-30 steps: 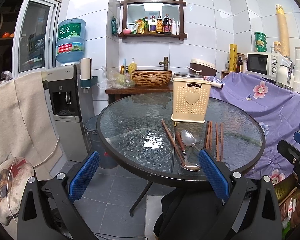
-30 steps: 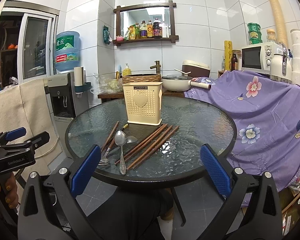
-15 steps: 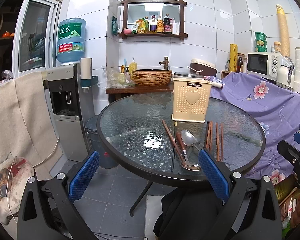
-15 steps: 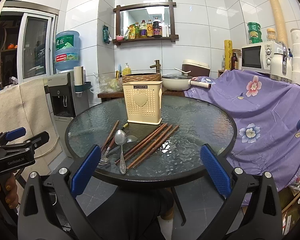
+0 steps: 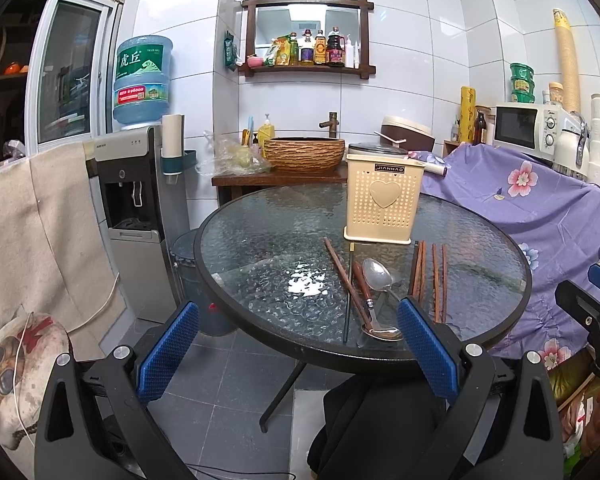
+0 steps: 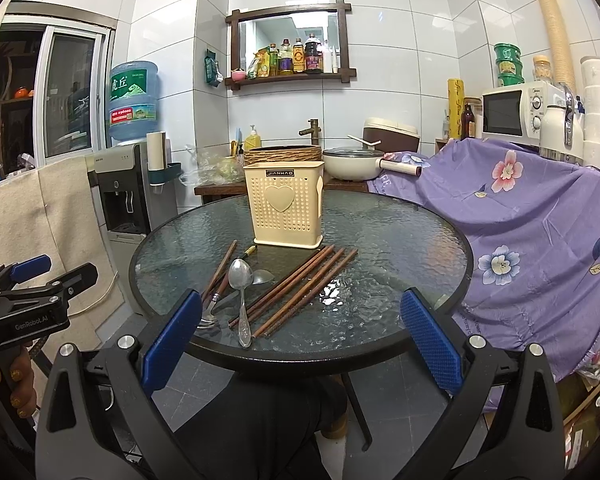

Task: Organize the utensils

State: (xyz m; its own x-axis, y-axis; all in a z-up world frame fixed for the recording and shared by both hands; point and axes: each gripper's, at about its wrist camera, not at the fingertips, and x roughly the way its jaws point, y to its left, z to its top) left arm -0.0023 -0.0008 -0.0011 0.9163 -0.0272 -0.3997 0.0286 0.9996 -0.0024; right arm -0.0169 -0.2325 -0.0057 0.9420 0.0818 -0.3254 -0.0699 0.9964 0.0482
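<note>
A cream perforated utensil holder stands on a round glass table. In front of it lie several brown chopsticks, a metal spoon, a second spoon and a thin dark stick. My left gripper is open and empty, held short of the table's near edge. My right gripper is open and empty, also short of the near edge.
A water dispenser stands left of the table. A purple flowered cloth covers furniture on the right. A woven basin and a pot sit on a counter behind. A microwave is at the far right.
</note>
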